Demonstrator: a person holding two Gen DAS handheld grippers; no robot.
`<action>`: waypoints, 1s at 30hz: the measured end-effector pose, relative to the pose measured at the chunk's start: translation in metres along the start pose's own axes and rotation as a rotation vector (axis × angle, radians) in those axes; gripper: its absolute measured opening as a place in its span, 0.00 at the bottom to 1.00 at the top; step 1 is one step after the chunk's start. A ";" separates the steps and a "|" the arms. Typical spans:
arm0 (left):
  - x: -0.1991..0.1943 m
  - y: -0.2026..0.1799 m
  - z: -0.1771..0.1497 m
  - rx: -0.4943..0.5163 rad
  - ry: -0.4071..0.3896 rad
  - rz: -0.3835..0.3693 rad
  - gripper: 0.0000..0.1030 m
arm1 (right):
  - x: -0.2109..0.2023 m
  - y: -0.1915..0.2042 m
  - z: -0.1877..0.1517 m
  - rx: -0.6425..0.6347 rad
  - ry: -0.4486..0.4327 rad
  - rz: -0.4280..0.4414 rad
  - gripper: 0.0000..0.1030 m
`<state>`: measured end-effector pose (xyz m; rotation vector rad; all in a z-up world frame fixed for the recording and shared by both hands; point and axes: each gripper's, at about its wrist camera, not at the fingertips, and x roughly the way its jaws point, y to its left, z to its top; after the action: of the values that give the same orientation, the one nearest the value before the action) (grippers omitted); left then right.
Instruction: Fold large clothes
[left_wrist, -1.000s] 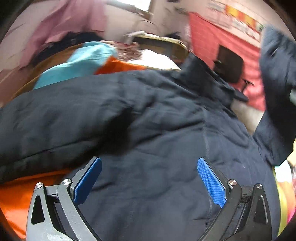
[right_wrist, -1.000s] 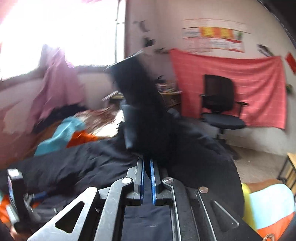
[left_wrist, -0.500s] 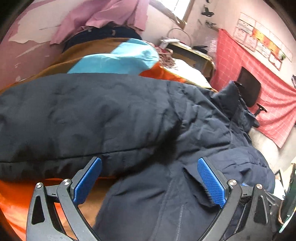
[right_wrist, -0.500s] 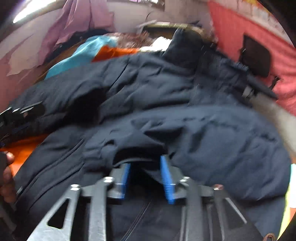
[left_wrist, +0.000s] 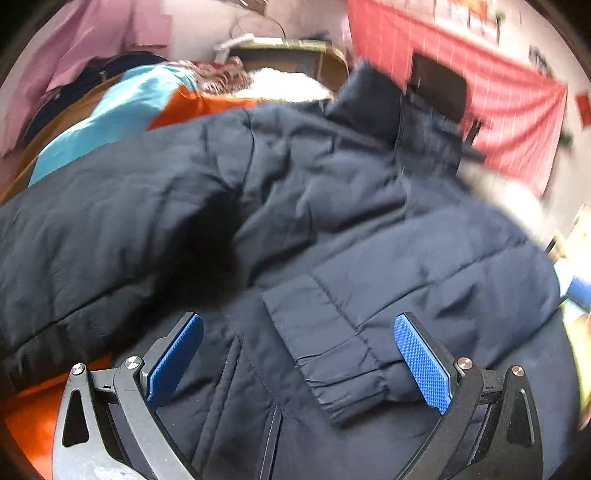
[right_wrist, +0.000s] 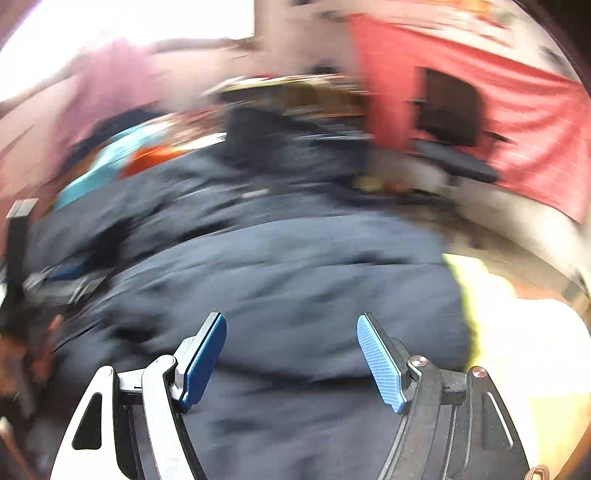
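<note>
One navy jacket (left_wrist: 332, 229); left claw (left_wrist: 299, 354), right claw (right_wrist: 291, 354) both spread wide, empty

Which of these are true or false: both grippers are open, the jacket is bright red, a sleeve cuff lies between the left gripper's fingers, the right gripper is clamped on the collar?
1. Both grippers are open. True: the left gripper and the right gripper both show spread fingers.
2. The jacket is bright red. False: it is dark navy.
3. A sleeve cuff lies between the left gripper's fingers. True.
4. The right gripper is clamped on the collar. False: it is open above the jacket's body, holding nothing.
</note>
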<state>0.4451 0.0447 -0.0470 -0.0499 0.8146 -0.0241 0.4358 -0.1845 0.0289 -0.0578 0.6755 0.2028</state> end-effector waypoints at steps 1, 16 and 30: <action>0.007 -0.002 -0.001 0.012 0.020 0.014 0.98 | 0.004 -0.019 0.003 0.037 -0.013 -0.058 0.70; 0.055 -0.002 -0.022 0.067 0.129 0.084 0.99 | 0.070 -0.080 -0.029 0.184 0.068 -0.186 0.31; -0.064 0.099 -0.045 -0.298 -0.116 -0.021 0.99 | 0.053 -0.047 -0.024 0.045 -0.022 -0.194 0.85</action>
<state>0.3687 0.1443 -0.0361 -0.3380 0.6969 0.0798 0.4717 -0.2246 -0.0236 -0.0768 0.6480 0.0020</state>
